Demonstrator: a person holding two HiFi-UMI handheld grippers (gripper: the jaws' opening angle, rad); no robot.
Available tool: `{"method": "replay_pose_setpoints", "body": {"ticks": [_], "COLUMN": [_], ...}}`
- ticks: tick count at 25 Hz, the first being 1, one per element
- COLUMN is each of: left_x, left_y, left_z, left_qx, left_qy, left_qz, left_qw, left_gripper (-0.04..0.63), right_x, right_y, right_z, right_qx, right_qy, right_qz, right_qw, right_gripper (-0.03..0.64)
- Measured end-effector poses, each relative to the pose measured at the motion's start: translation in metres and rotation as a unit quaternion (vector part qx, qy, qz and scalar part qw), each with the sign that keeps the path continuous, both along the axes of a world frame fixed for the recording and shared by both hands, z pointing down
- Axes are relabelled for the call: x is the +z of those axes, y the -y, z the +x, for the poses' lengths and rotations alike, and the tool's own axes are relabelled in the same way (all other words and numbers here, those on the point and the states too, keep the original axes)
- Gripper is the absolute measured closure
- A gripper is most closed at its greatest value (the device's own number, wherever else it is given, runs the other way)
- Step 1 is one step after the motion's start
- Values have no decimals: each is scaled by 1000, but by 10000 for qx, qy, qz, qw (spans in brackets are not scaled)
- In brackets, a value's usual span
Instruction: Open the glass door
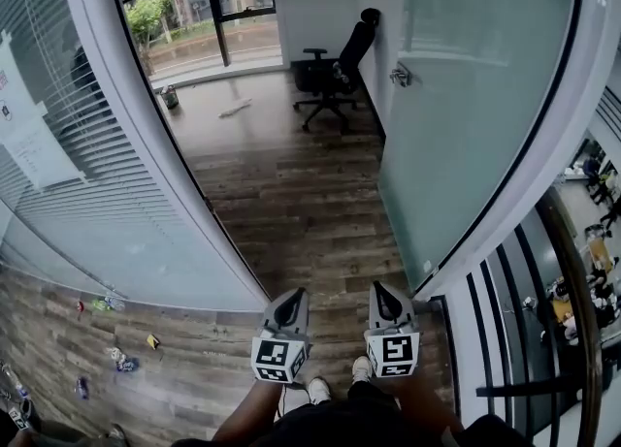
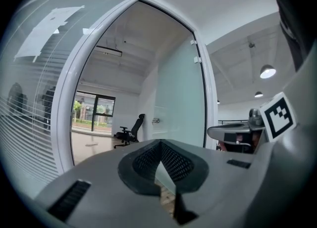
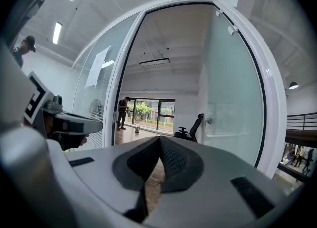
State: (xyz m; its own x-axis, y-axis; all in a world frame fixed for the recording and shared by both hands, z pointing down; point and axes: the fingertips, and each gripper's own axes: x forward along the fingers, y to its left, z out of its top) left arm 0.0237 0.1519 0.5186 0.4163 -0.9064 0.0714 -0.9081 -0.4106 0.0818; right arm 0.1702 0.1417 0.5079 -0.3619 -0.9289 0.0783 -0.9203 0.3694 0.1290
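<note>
The frosted glass door (image 1: 466,115) stands swung open into the room on the right, its metal handle (image 1: 402,75) facing the doorway. My left gripper (image 1: 296,295) and right gripper (image 1: 380,288) are side by side at the threshold, level and pointing through the opening. Both are shut with nothing between the jaws, and neither touches the door. In the left gripper view my left gripper (image 2: 161,145) faces the doorway, the door (image 2: 181,103) to its right. From the right gripper view my right gripper (image 3: 161,140) sees the door (image 3: 233,103) and its handle (image 3: 208,120) ahead right.
A white door frame (image 1: 165,135) and a glass wall with blinds (image 1: 87,174) bound the left side. A black office chair (image 1: 335,72) stands beyond the door. Small litter (image 1: 121,358) lies on the wood floor at left. A dark railing (image 1: 572,338) runs at right. A person (image 3: 122,113) stands far inside.
</note>
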Motion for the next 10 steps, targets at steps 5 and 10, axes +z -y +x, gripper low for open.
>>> {"method": "replay_pose_setpoints", "body": {"ticks": [5,10], "left_x": [0,-5], "left_y": [-12,-16], "left_z": [-8,-13], "left_qx": [52,68], "left_qy": [-14,0], "left_qz": [7,70], "left_qw": [10000,10000], "left_gripper": [594,594], "right_x": [-2,-6], "right_y": [-13,-16], "right_z": [-10,-16], "right_qx": [22,13], "right_qy": [-47,-117], "right_qz": [39,123], "right_qw": [10000,9999], "right_gripper": [601,601]}}
